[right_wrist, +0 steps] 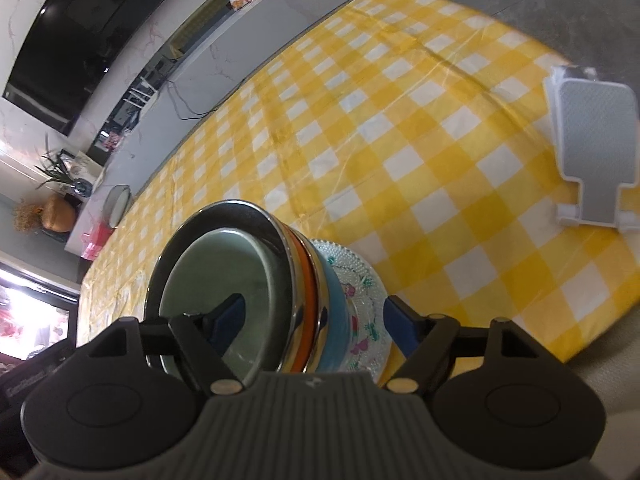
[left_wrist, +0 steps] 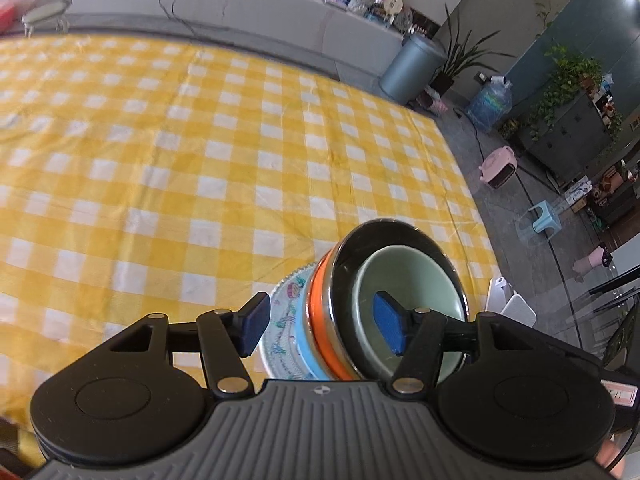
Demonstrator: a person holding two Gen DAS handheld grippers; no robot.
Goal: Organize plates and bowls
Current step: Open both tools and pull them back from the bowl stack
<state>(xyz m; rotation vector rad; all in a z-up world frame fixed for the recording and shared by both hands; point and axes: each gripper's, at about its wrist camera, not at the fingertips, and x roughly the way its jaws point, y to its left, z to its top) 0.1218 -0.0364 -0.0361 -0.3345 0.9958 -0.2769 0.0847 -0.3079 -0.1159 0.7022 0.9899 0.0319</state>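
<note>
Your stack of bowls [left_wrist: 352, 312] is sitting between both sets of jaws: pale green bowl [left_wrist: 404, 276] nested in a steel one, orange and blue beneath, on a patterned glass plate [right_wrist: 360, 304]. Left gripper [left_wrist: 320, 326] and right gripper [right_wrist: 316, 322] are standing released, straddling the rims. Open yellow-checked counter [left_wrist: 200, 160] is stretching ahead, its edge off to the right.

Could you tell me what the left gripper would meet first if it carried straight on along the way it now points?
Most likely the stack of dishes: the left gripper has open jaws straddling the rims of the steel bowl and the green bowl nested inside it. Depth is unclear, but those rims look like the first contact.
</note>
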